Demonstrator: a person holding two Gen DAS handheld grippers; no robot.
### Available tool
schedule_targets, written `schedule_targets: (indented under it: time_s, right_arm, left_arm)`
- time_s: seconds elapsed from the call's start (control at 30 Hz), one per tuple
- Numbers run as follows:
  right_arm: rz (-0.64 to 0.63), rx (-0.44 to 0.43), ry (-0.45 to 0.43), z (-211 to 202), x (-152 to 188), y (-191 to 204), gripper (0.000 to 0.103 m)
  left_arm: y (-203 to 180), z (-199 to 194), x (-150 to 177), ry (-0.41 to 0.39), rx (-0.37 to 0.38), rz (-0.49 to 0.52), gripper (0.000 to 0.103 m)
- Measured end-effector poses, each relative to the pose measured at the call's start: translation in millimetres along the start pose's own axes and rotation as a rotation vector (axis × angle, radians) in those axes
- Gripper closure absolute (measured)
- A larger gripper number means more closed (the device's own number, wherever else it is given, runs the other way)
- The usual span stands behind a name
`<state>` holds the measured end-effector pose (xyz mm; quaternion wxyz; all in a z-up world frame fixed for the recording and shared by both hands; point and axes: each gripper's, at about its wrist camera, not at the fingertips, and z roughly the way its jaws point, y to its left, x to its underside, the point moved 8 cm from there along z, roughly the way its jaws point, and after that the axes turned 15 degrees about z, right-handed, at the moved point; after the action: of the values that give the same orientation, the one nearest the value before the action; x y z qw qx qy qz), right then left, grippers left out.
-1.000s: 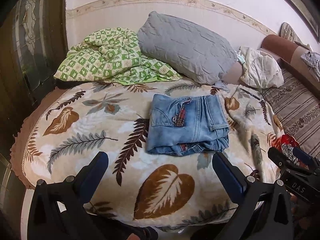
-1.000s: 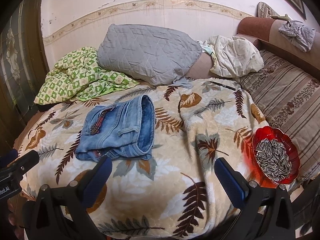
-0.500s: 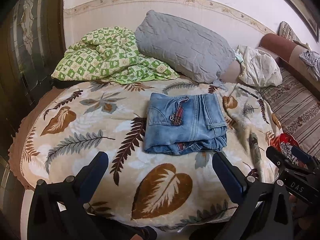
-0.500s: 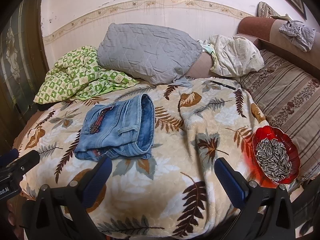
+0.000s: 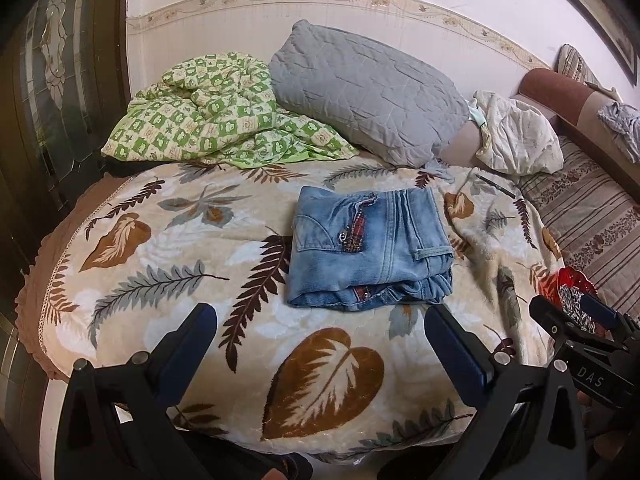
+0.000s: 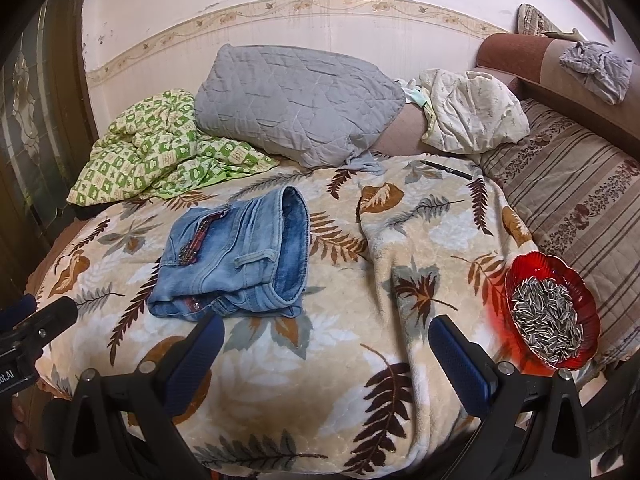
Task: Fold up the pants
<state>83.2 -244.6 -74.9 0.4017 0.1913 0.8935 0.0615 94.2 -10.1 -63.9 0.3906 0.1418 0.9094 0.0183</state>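
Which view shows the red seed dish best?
Right wrist: the dish is whole and unobstructed, seeds visible, at the blanket's right edge. In the left wrist view, the dish is a sliver at the frame edge, partly hidden behind the right gripper.

Your 2 wrist views face the wall from the bed's near edge, the right view offset rightward, both sharing the folded jeans [image 5: 370,248] [image 6: 236,264] and grey pillow [image 5: 368,92] [image 6: 296,100].
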Motion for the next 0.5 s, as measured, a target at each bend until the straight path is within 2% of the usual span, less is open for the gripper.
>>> schedule_targets:
  time_s: [0.5]
  right_arm:
    - [-0.007, -0.006, 0.003, 1.9, 0.0, -0.3, 0.000]
  left_arm:
    - [6.7, -0.8, -0.1, -0.003, 0.010, -0.020, 0.000]
